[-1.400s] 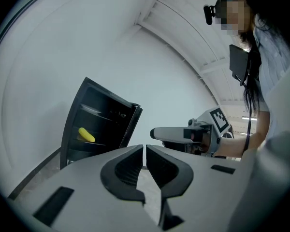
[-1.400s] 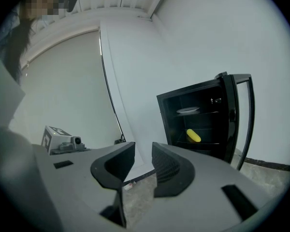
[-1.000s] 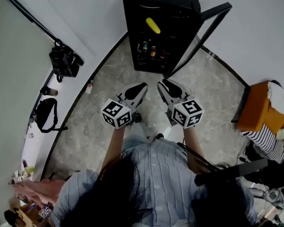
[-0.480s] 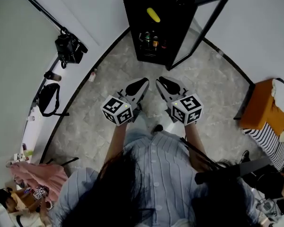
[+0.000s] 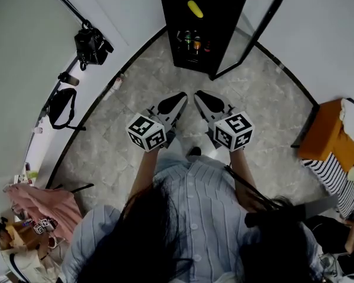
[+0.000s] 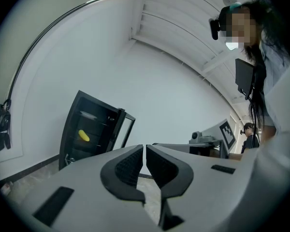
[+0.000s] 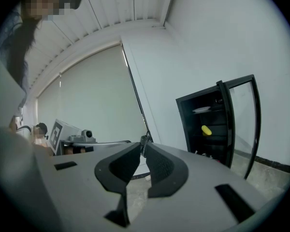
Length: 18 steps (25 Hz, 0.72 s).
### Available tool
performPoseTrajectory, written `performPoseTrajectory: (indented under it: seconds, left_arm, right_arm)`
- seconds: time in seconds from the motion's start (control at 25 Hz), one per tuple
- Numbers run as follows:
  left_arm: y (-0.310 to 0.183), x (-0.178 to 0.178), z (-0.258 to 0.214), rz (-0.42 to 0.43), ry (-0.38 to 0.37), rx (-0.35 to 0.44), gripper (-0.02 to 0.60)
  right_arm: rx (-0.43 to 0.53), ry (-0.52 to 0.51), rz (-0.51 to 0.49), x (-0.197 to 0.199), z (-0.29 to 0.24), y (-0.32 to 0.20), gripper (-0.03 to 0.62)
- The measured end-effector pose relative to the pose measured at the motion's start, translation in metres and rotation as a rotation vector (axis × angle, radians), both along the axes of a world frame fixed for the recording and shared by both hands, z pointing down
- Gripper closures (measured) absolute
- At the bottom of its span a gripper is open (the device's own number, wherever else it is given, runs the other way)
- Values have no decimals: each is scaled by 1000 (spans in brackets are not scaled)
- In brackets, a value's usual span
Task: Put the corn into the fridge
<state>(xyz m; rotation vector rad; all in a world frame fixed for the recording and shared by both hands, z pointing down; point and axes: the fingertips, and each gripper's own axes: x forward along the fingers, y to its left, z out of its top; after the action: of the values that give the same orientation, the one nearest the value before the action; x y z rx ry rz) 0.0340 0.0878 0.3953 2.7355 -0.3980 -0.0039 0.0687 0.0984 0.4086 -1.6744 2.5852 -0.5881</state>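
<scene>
Inside the fridge (image 5: 224, 16), corn (image 5: 194, 9); left gripper (image 5: 180, 96) jaws together, right gripper (image 5: 200, 95) jaws closing, empty.

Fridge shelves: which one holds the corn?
The shelf directly under the white plate. The corn lies there alone, while the bottles stand on a lower shelf.

Legible text, numbers, brands, signs: none found.

1. Left white marker cube (image 5: 146, 132) and right white marker cube (image 5: 234, 131). Each visible face carries a black-and-white square coded marker. These are block patterns only, with no letters or digits to read.

2. Small bottles (image 5: 193, 41) on a lower shelf of the tall black fridge (image 5: 236, 16). They have coloured labels, and the print is too small to make out.
</scene>
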Motion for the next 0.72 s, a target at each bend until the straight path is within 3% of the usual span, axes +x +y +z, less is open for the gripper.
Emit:
performPoseTrajectory:
  seconds: [0.72]
  left_arm:
    - [38, -32, -1, -25, -1, 18, 572]
  right_arm:
    - [2, 33, -62, -37, 1, 31, 559]
